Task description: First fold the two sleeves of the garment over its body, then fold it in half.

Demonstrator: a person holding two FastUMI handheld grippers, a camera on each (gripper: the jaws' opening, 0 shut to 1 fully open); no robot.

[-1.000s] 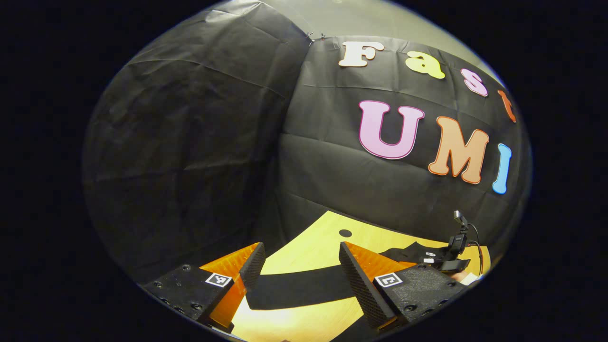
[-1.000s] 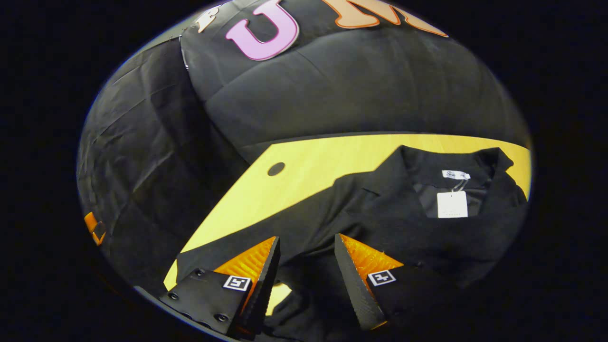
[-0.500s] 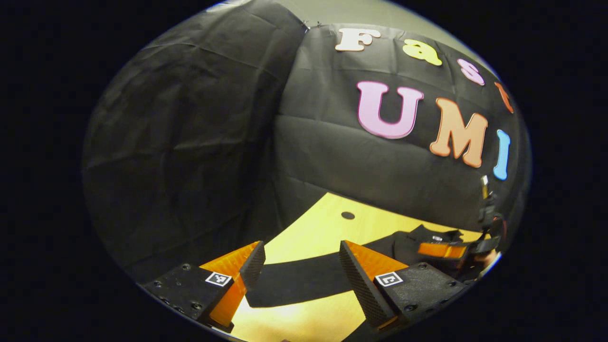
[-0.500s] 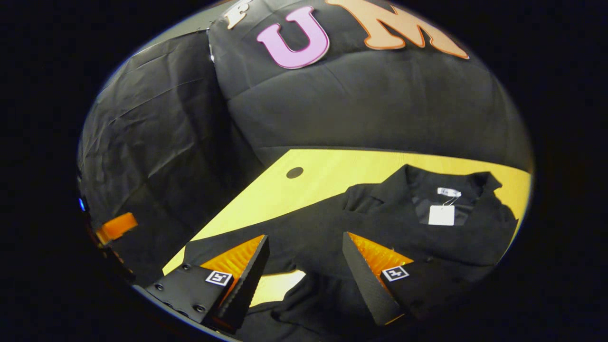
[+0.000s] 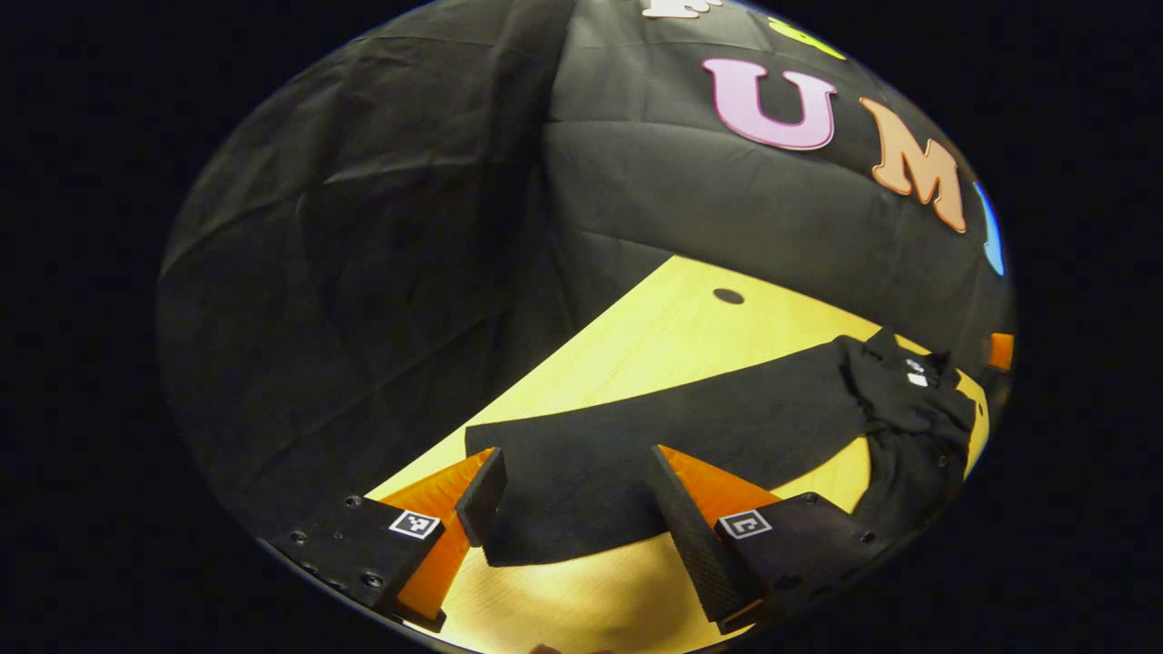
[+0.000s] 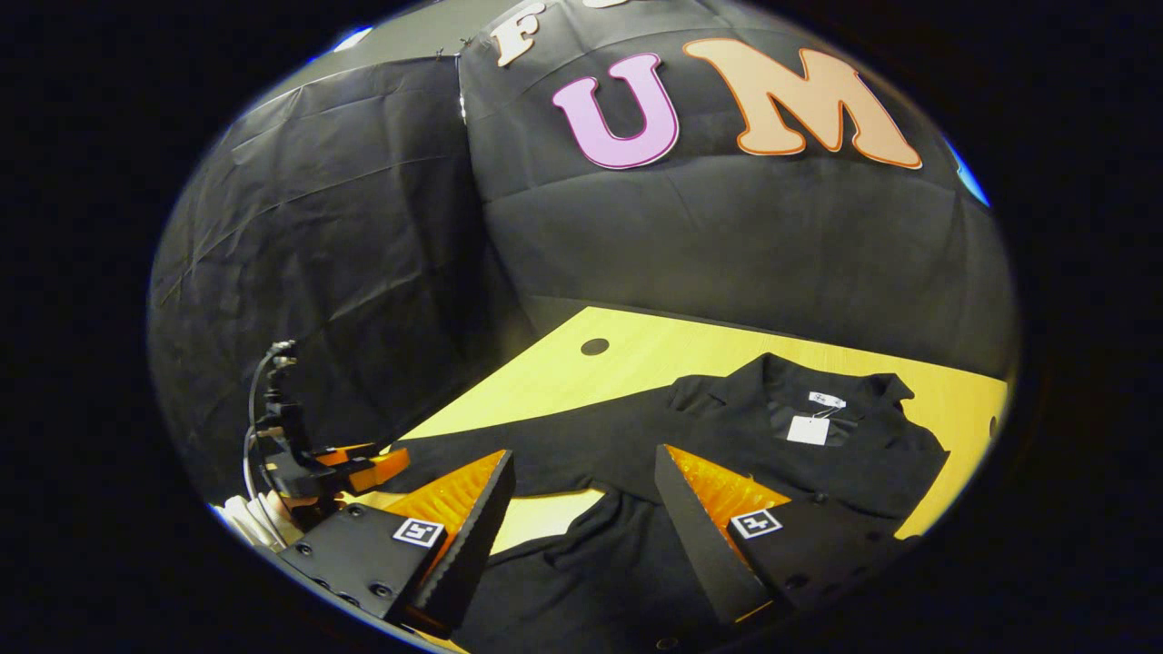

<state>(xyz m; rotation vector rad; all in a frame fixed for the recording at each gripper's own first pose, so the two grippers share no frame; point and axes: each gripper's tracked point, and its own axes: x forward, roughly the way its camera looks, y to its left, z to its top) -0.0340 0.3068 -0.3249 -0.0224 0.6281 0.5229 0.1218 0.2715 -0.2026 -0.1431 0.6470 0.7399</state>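
A black shirt (image 6: pixel 845 454) lies flat on a wooden table (image 5: pixel 654 336), collar at the far side, one long sleeve (image 5: pixel 636 436) stretched out to the left. The left gripper (image 5: pixel 572 490) hangs spread above the sleeve's cuff end, gripping nothing; the right gripper (image 6: pixel 581 509) is likewise spread, over the shirt's body. Neither sleeve appears folded, so the first step looks barely begun. Next, the left gripper would need to drop, pinch the cuff and carry it rightward across the body.
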